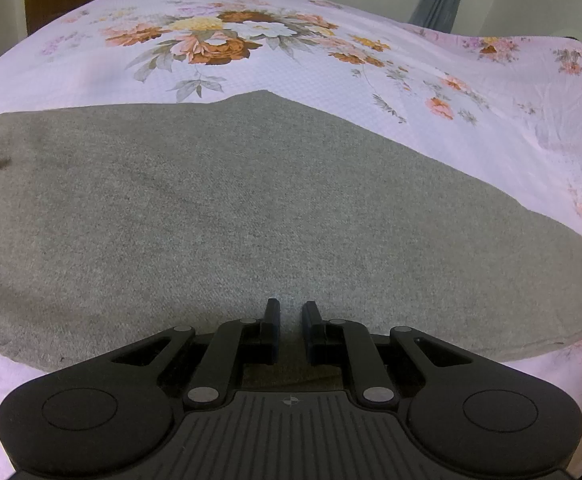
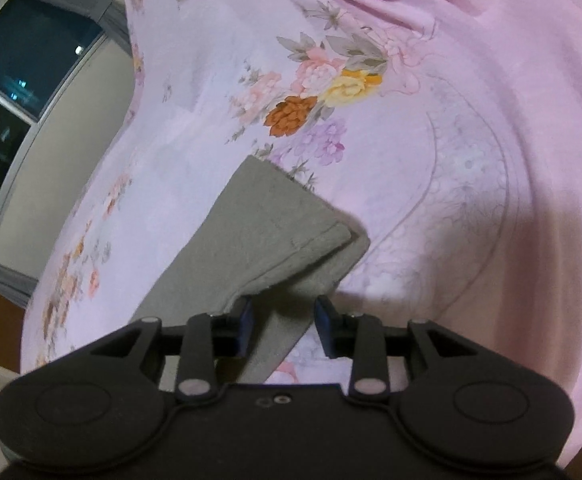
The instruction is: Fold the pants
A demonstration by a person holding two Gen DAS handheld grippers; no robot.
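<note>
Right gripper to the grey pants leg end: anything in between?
Nothing visible. The right gripper is open, with the grey knit pants hem end lying just ahead and partly between its fingers on the pink floral bedsheet, pads not pressing.

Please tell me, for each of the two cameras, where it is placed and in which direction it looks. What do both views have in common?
Left wrist view: sits on the left gripper, looking forward and down over the grey pants spread on the floral bedsheet; only the gripper's nearly closed fingers show.
Right wrist view: sits on the right gripper, rolled sideways, looking down at the pants' hem end, with a window at left; its jaws stand apart, the cloth between them unpressed.
Shared: the same grey pants and floral bedsheet.
</note>
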